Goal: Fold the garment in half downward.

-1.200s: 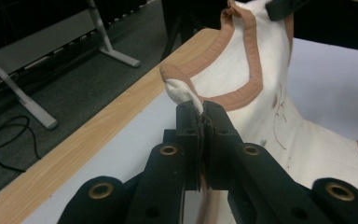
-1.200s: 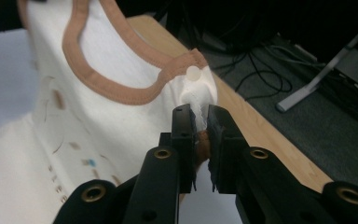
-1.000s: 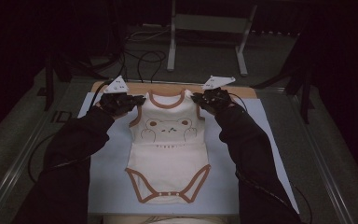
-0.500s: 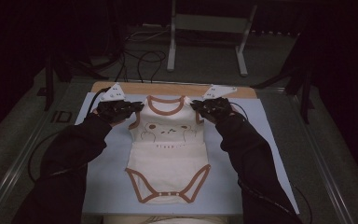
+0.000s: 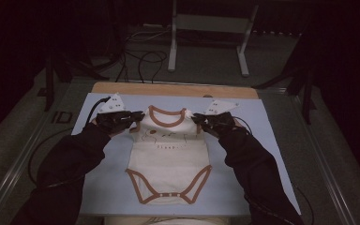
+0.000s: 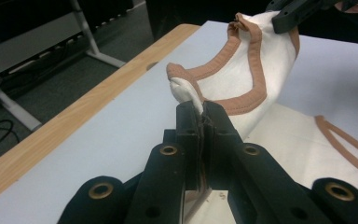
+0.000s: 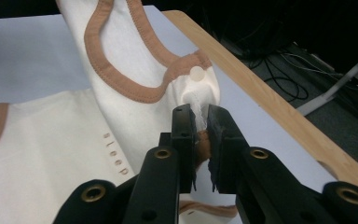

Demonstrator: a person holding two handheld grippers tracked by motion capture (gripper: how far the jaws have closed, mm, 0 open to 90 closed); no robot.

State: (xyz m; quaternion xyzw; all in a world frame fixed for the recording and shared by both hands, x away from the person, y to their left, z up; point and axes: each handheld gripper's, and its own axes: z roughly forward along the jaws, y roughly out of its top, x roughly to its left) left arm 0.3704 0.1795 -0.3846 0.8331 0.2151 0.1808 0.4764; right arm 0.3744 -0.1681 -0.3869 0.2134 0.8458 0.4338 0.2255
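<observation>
A cream baby bodysuit (image 5: 168, 154) with brown trim lies on the pale blue table top (image 5: 262, 140), its crotch end toward me. My left gripper (image 5: 132, 115) is shut on the garment's left shoulder (image 6: 186, 91). My right gripper (image 5: 198, 120) is shut on the right shoulder (image 7: 196, 93), beside a white snap. Both shoulders are lifted off the table and folded toward me over the chest print. In the left gripper view the other gripper (image 6: 298, 11) shows at the top, on the far shoulder. The word "sleep" (image 7: 114, 154) is printed on the front.
A wooden strip (image 5: 168, 89) edges the far side of the table. Beyond it on the floor stand a white metal frame (image 5: 206, 42) and loose cables (image 5: 140, 56). My dark sleeves (image 5: 70, 164) reach in from the near edge on both sides of the garment.
Both grippers have moved toward me from the table's far edge, carrying the shoulders with them. The bodysuit's top has lifted and folded over the chest print.
</observation>
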